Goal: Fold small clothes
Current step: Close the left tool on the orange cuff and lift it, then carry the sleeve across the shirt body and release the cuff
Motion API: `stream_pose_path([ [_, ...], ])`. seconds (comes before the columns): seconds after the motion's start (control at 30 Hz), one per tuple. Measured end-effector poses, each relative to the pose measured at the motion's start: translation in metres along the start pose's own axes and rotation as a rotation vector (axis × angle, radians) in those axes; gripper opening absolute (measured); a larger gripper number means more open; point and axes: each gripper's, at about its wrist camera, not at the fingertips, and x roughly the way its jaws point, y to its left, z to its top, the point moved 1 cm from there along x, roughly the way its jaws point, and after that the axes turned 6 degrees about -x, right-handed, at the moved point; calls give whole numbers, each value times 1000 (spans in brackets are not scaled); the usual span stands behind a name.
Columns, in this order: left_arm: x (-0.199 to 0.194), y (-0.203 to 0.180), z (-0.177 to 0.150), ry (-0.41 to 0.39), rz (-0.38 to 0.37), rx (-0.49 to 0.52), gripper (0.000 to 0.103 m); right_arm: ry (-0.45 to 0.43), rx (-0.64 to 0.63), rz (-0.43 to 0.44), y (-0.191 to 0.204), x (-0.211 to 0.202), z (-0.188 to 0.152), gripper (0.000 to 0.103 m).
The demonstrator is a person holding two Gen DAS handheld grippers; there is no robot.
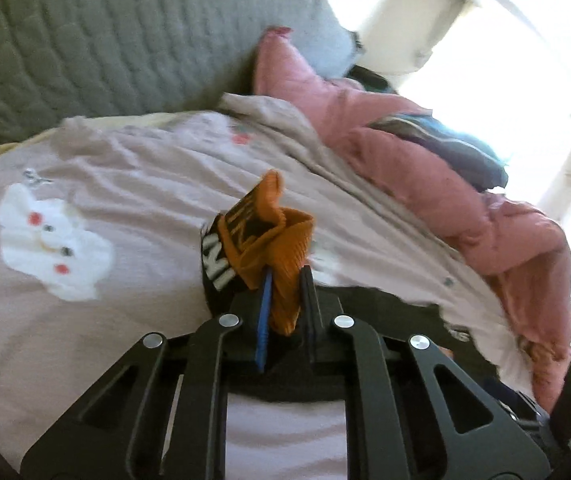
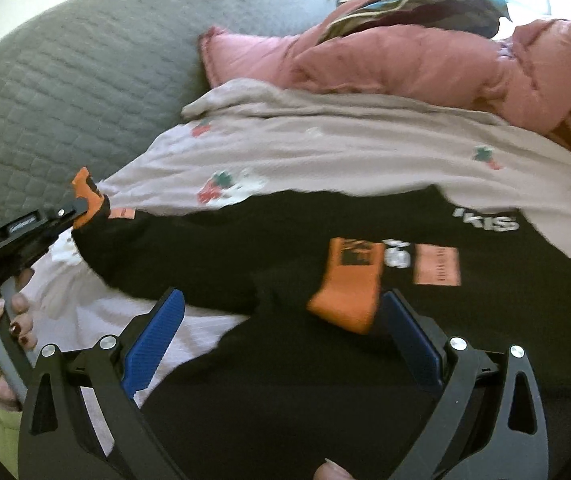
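Observation:
A small black garment [image 2: 285, 264] with orange cuffs and white lettering lies spread on the pale printed bedsheet [image 2: 365, 148]. My left gripper [image 1: 285, 284] is shut on one orange cuff [image 1: 281, 248] and holds it lifted above the sheet. It also shows in the right wrist view [image 2: 81, 210] at the garment's left end. My right gripper [image 2: 281, 320] is open and empty, low over the garment. The other orange cuff [image 2: 345, 296] lies folded onto the black cloth just inside its right finger [image 2: 413, 340].
A grey quilted pillow [image 2: 65, 92] lies at the back left. A pink duvet [image 2: 425, 64] with dark clothes on top [image 2: 417, 8] is heaped at the back right. A white bunny print [image 1: 49, 248] marks the sheet at left.

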Motion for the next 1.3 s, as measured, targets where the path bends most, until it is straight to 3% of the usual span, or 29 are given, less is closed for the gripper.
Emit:
stream_pose_path([
  [0.1,6,-24,-13,51,-79,20,7,-28,21,-44,-19,-18,2,98],
  [0.37,9,-77,-39,110,-195,116,6,-87,88,-132,-70,-60,-2,98],
  [0.73,28,-142,-85,242,-249,205,6,-92,204,-192,-135,-92,-39,98],
  [0.93,46,-175,-111,304,-264,238,7,-105,235,-193,-151,-105,-50,98],
  [1.0,51,-181,-117,340,-290,247,10,-108,243,-194,-156,-108,-54,98],
  [1.07,52,-186,-122,374,-333,265,24,-103,247,-191,-158,-107,-57,98],
  [1.17,50,-183,-119,358,-334,277,28,-95,259,-183,-161,-104,-60,98],
  [1.3,50,-175,-106,282,-241,320,33,-67,252,-149,-151,-90,-62,98],
])
